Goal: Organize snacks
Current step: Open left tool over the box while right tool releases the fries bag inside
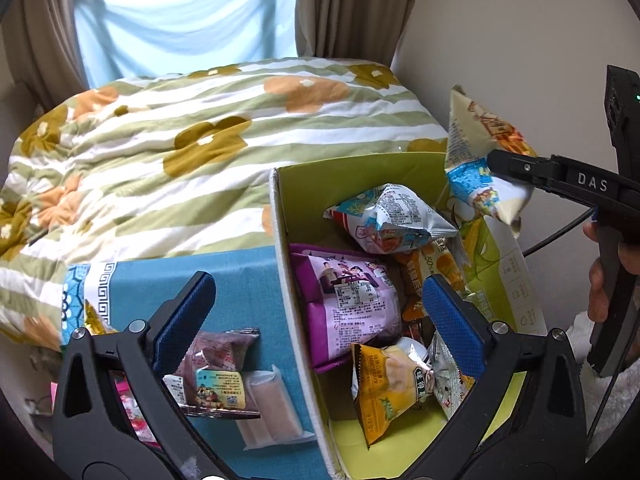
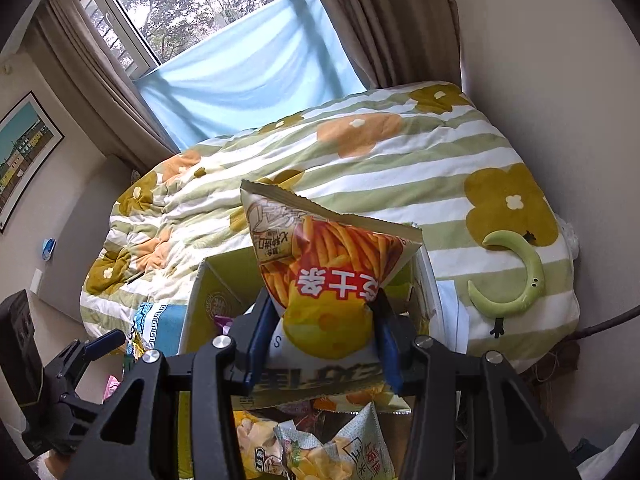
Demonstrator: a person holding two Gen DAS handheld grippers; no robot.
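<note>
A cardboard box with a green inside (image 1: pixel 304 184) stands on the bed, with several snack bags in it: a purple bag (image 1: pixel 352 296), a white and blue bag (image 1: pixel 392 216) and a yellow bag (image 1: pixel 388 384). My left gripper (image 1: pixel 316 284) is open wide, straddling the box's left wall, with nothing held. Left of the box, on a blue cloth (image 1: pixel 244 280), lie a dark purple packet (image 1: pixel 216 372) and pale wrapped bars (image 1: pixel 272 404). My right gripper (image 2: pixel 323 304) is shut on an orange and yellow fries bag (image 2: pixel 332 264), held above the box's right side (image 1: pixel 476 152).
A striped quilt with flowers (image 1: pixel 200 128) covers the bed behind the box. On it, to the right, lies a green crescent toy (image 2: pixel 520 280). A wall (image 1: pixel 520 40) is close on the right. Curtains and a window are behind. A person's hand (image 1: pixel 600 280) grips the right tool's handle.
</note>
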